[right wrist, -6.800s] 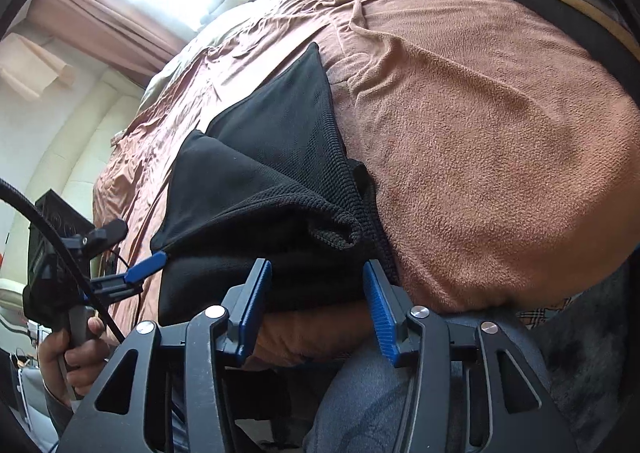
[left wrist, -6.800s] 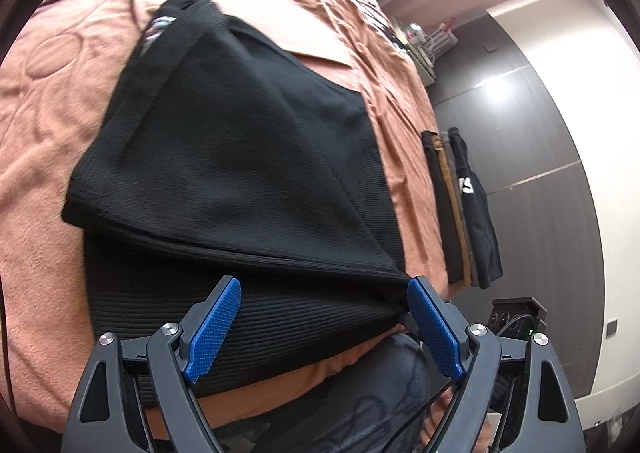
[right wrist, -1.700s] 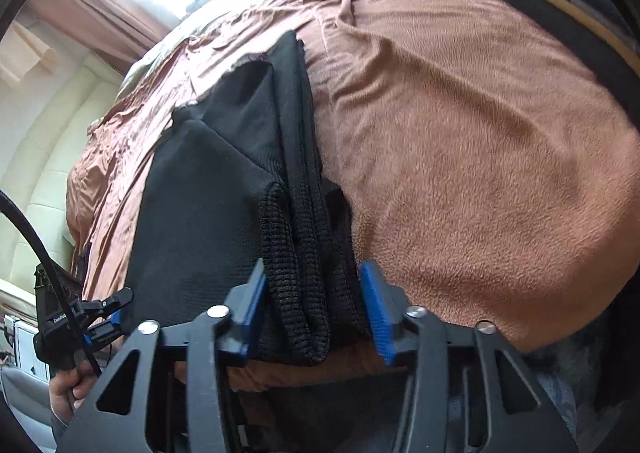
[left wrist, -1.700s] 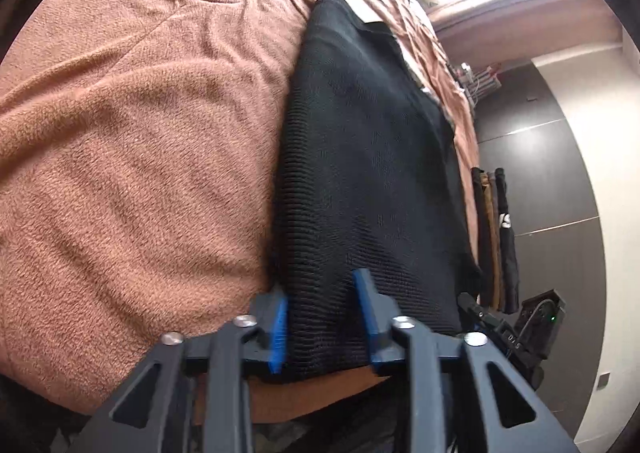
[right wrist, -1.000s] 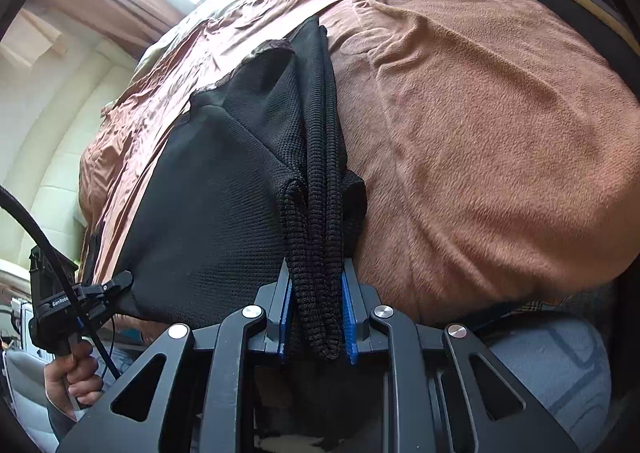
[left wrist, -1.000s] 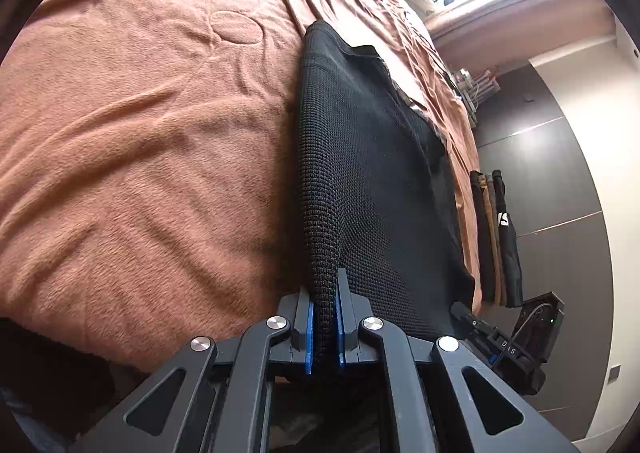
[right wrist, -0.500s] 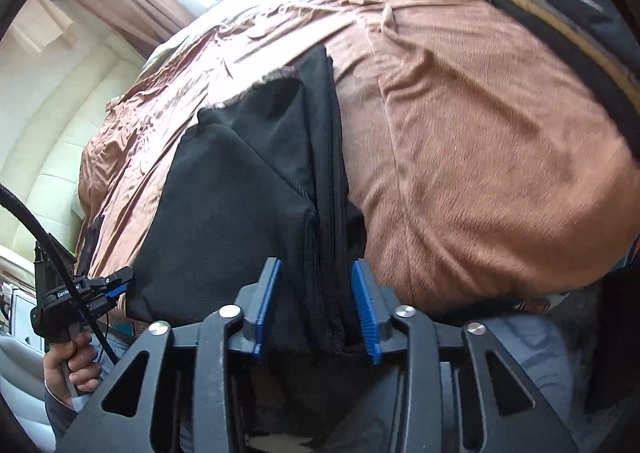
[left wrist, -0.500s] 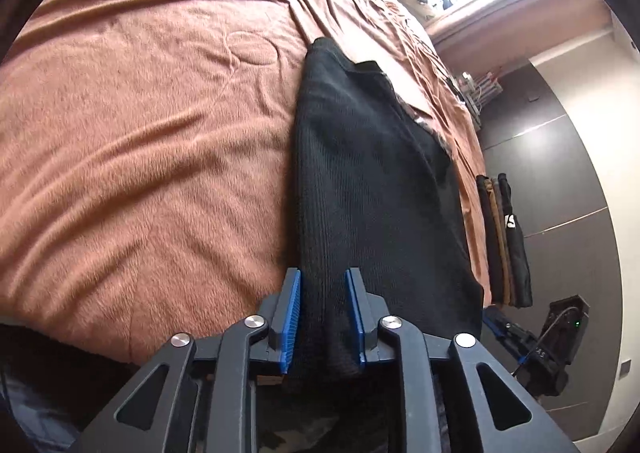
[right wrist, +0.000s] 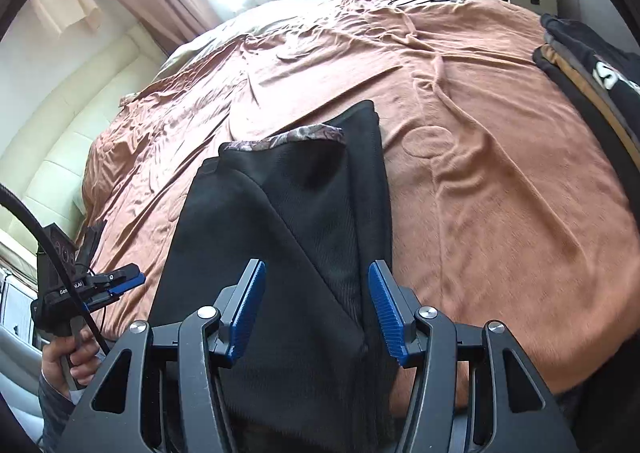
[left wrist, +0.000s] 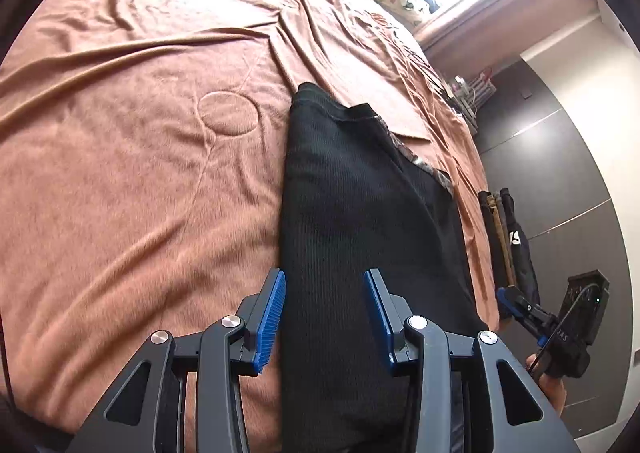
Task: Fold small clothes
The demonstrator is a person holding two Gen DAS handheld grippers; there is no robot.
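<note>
Black garment (left wrist: 360, 237), folded into a long strip on the bed (left wrist: 140, 173), was seen running straight away from both grippers; its near end lay between the opening, non-gripping pads of the left hand-held gripper (left wrist: 324, 317) and the right hand-held gripper (right wrist: 316, 313), neither nearer

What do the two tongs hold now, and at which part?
Nothing. Both the left tongs and the right tongs are opening; the near edge of the folded black garment lies between their pads, but they do not press on it.

Matt black ribbed knit garment (left wrist: 360, 213) on a fuzzy brown blanket (left wrist: 140, 173).
</note>
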